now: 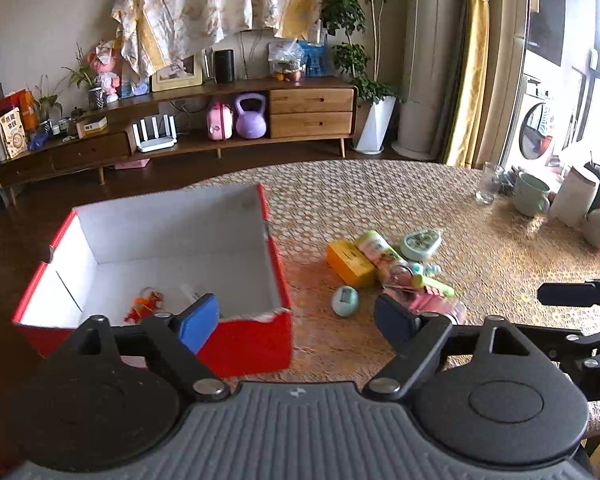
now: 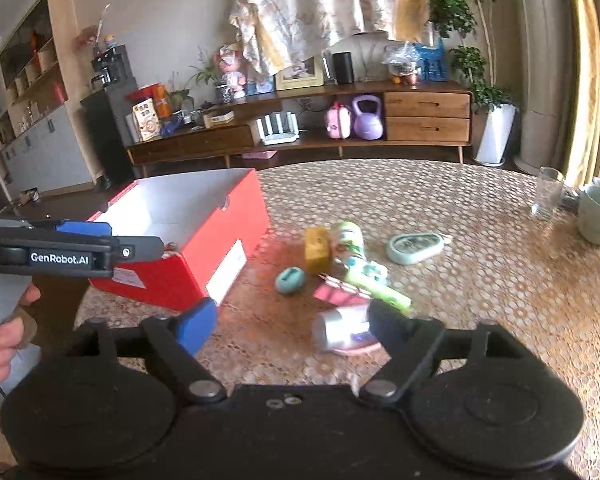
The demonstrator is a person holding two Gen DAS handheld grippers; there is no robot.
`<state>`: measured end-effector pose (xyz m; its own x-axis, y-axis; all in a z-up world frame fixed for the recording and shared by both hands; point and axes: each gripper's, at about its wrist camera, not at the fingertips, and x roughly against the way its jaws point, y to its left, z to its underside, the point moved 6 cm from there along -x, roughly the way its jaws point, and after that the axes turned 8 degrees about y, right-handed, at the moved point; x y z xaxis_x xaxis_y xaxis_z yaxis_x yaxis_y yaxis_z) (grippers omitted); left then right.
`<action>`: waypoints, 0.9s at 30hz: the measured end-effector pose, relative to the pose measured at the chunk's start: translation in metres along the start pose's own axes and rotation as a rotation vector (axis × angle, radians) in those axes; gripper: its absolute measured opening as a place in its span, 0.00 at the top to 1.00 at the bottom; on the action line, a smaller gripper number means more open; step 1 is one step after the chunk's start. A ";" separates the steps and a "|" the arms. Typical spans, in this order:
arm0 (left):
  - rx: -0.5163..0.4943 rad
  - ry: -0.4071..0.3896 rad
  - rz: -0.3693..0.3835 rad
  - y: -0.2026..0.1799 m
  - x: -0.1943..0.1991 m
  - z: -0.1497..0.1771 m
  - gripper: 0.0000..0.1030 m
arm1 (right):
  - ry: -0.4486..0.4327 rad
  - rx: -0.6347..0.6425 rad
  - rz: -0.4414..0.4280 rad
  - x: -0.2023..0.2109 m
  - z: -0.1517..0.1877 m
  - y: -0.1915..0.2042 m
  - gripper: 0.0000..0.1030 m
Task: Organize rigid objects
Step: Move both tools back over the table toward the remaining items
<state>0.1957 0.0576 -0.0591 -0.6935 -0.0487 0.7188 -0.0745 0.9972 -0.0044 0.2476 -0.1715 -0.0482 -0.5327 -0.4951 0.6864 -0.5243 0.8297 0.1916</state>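
Note:
A red box (image 1: pixel 244 344) with a white inside stands on the table's left; it also shows in the right wrist view (image 2: pixel 204 240). An orange toy (image 1: pixel 144 304) lies in it. A heap of small objects lies right of the box: a yellow box (image 1: pixel 350 262), a printed can (image 1: pixel 376 248), a teal oval case (image 1: pixel 420 244), a teal egg-shaped toy (image 1: pixel 345 300), a green tube (image 2: pixel 380 290) and a silver-and-pink cylinder (image 2: pixel 340 330). My left gripper (image 1: pixel 296 316) is open over the box's near right corner. My right gripper (image 2: pixel 292 324) is open, just short of the cylinder.
A glass (image 2: pixel 546 196) and a pale green mug (image 2: pixel 598 212) stand at the table's far right, with more containers (image 1: pixel 572 196) beside them. The woven tablecloth (image 2: pixel 420 200) covers the table. A wooden sideboard (image 1: pixel 220 120) stands beyond the table.

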 end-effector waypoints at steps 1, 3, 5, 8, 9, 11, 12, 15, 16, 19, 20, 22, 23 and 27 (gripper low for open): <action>-0.001 0.001 0.000 -0.005 -0.003 0.002 0.17 | -0.005 0.001 0.002 0.000 0.004 -0.004 0.13; -0.005 0.003 0.004 -0.013 -0.010 0.006 0.17 | -0.012 0.019 0.018 0.000 0.009 -0.006 0.12; -0.013 0.003 0.013 -0.023 -0.017 0.009 0.17 | -0.015 0.061 0.047 -0.003 0.015 -0.008 0.09; -0.014 0.001 0.051 -0.037 -0.027 0.012 0.17 | -0.008 0.092 0.062 -0.009 0.026 -0.012 0.08; -0.014 0.004 0.065 -0.042 -0.031 0.012 0.17 | -0.004 0.092 0.064 -0.011 0.028 -0.015 0.08; -0.017 0.012 0.088 -0.050 -0.037 0.014 0.17 | 0.004 0.093 0.068 -0.017 0.031 -0.020 0.08; -0.021 0.016 0.095 -0.055 -0.041 0.015 0.17 | 0.009 0.096 0.071 -0.020 0.033 -0.022 0.08; -0.026 0.026 0.099 -0.067 -0.054 0.014 0.17 | 0.020 0.104 0.079 -0.030 0.035 -0.027 0.09; -0.028 0.031 0.103 -0.071 -0.058 0.012 0.17 | 0.023 0.107 0.078 -0.033 0.036 -0.029 0.09; -0.027 0.046 0.116 -0.078 -0.071 0.011 0.17 | 0.030 0.117 0.080 -0.042 0.039 -0.033 0.09; -0.023 0.056 0.126 -0.080 -0.076 0.010 0.17 | 0.031 0.123 0.080 -0.044 0.040 -0.034 0.09; -0.016 0.066 0.143 -0.084 -0.083 0.010 0.17 | 0.035 0.132 0.080 -0.049 0.042 -0.036 0.09; -0.020 0.072 0.150 -0.086 -0.087 0.010 0.17 | 0.037 0.133 0.078 -0.051 0.042 -0.037 0.09; -0.015 0.102 0.169 -0.090 -0.105 0.008 0.17 | 0.048 0.134 0.072 -0.060 0.040 -0.041 0.10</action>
<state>0.2696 -0.0279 -0.1398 -0.6189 0.1251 0.7754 0.0485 0.9914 -0.1211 0.2745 -0.1860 -0.1256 -0.5411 -0.4198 0.7286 -0.5719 0.8190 0.0472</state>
